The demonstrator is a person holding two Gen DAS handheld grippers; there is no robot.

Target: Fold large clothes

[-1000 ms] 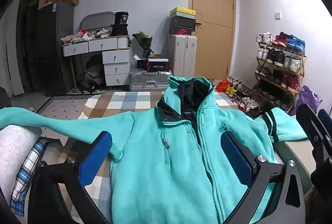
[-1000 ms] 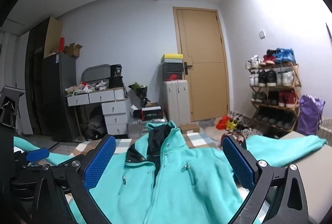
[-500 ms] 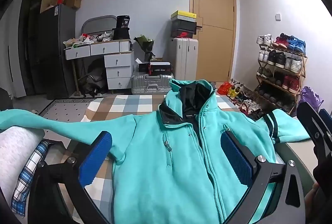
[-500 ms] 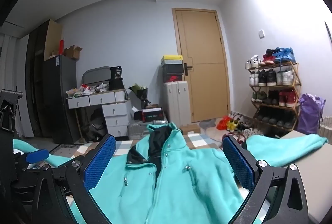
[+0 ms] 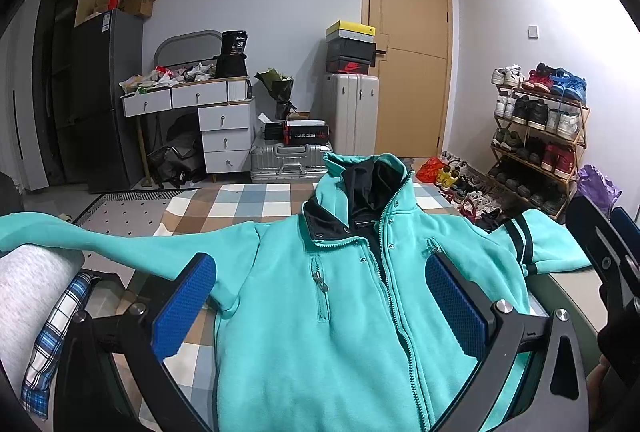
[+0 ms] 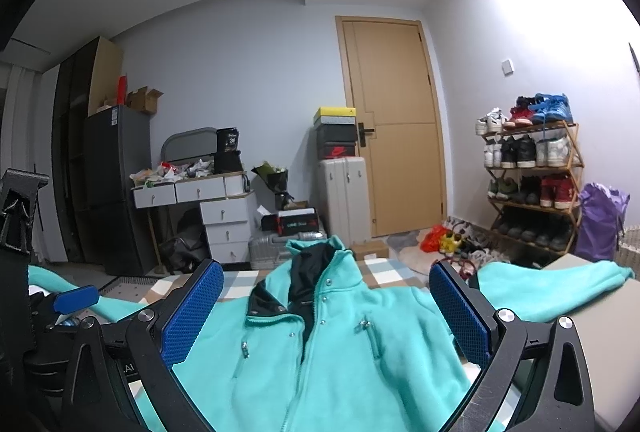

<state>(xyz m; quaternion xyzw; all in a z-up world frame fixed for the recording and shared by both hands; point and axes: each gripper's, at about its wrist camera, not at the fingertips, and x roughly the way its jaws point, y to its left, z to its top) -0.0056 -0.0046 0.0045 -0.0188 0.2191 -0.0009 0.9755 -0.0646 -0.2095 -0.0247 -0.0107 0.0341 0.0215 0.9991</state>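
Left wrist view: the left tool [image 5: 320, 306] hovers released over the teal jacket [image 5: 320, 332], gripping nothing; the right tool [image 6: 326, 312] is likewise released. The jacket lies front-up on the bench [image 6: 592, 312], sleeves spread left and right. Folding looks not yet begun; next probably comes pinching a sleeve [image 6: 552, 284] inward. Both sleeves reach the bench's edges.

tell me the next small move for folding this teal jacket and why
Probably bring the right gripper over to the right sleeve and pinch its cuff. The teal jacket lies face up, zipped, both sleeves spread wide; both grippers are open and hold nothing.
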